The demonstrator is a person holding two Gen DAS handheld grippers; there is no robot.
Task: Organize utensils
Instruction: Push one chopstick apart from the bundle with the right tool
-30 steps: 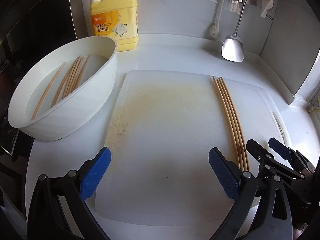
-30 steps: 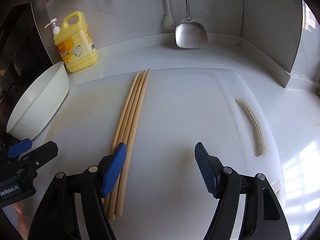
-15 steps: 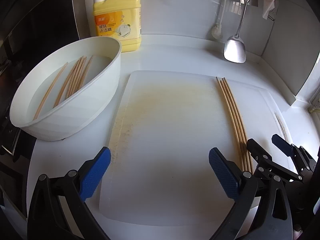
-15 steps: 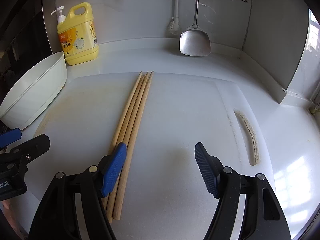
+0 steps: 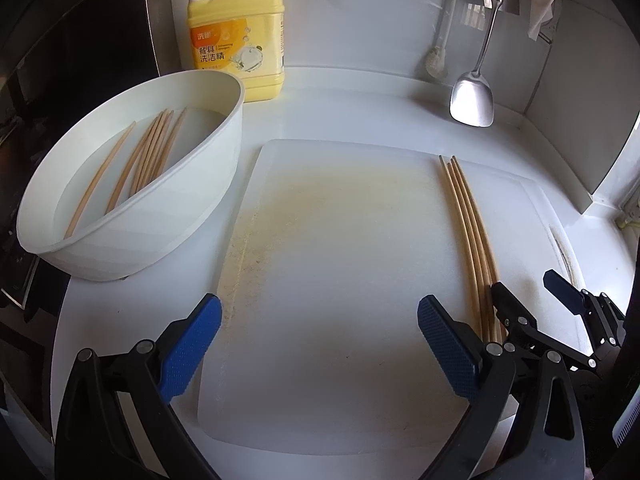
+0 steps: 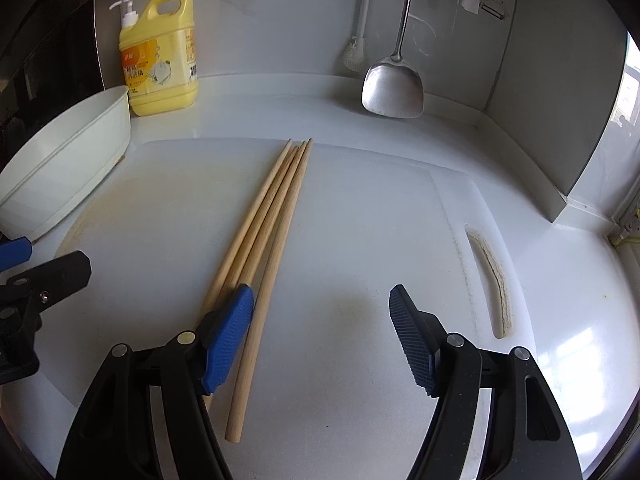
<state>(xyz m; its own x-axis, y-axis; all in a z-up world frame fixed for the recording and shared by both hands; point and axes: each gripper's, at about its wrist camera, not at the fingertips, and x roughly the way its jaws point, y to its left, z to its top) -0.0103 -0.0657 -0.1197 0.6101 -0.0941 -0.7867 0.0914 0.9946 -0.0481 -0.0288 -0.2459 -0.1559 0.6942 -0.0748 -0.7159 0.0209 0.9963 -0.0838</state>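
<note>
free: board centre [image 5: 340, 260] | blocked: basin [image 5: 160, 232] (left), chopsticks [image 5: 468, 220] (right)

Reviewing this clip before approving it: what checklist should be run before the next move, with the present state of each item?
1. Right tongs open, nothing gripped: ok.
2. Left tongs open and empty: ok.
3. Chopsticks on the cutting board lie side by side, tips roughly level: ok.
4. Those chopsticks centred between the right tongs' pads: not ok; only the outermost lies inside, the rest run under the left pad.
5. More chopsticks wait in the white basin: ok.
6. Whether that basin holds water: cannot tell.
</note>
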